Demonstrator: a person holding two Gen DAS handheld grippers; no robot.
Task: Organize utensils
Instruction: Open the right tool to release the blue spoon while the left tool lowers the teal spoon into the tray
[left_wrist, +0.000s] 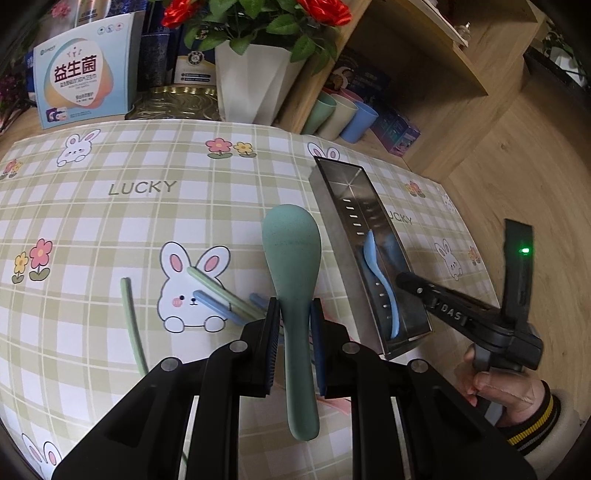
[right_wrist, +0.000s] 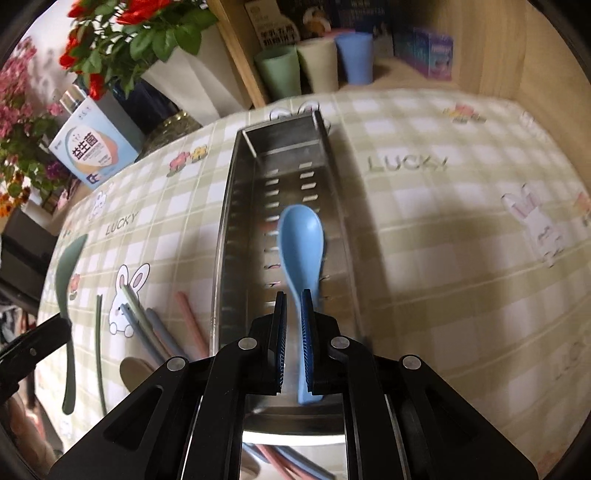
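**Two spoons in the tongs, one over the metal tray**

Along the far edge of the table, behind the checked cloth (left_wrist: 110, 221), stand a white flowerpot (left_wrist: 255, 85) with red flowers, a pale blue box (left_wrist: 83, 70) and three cups (right_wrist: 317, 62): green, beige and blue. A wooden shelf rises beside them. Nothing lies between the tongs and the tray.

The long metal tray (left_wrist: 334, 192) with slots in its floor sits toward the right edge of the cloth, running from near side to far side. The right tongs (right_wrist: 294, 306) are nearly closed on the handle of a blue spoon (right_wrist: 301, 240), though the left pad seems to stand slightly off it; the spoon's bowl points up the tray, over its floor. Whether it touches the floor I cannot tell.

The left tongs (left_wrist: 295, 314) are narrowly open and clamp the handle of a green spoon (left_wrist: 291, 243), held above the cloth just left of the tray.

Loose chopsticks (left_wrist: 218, 291) lie near the rabbit print at the near side: green, blue and pink ones, overlapping, so no sure count. Two spoons are plainly visible.
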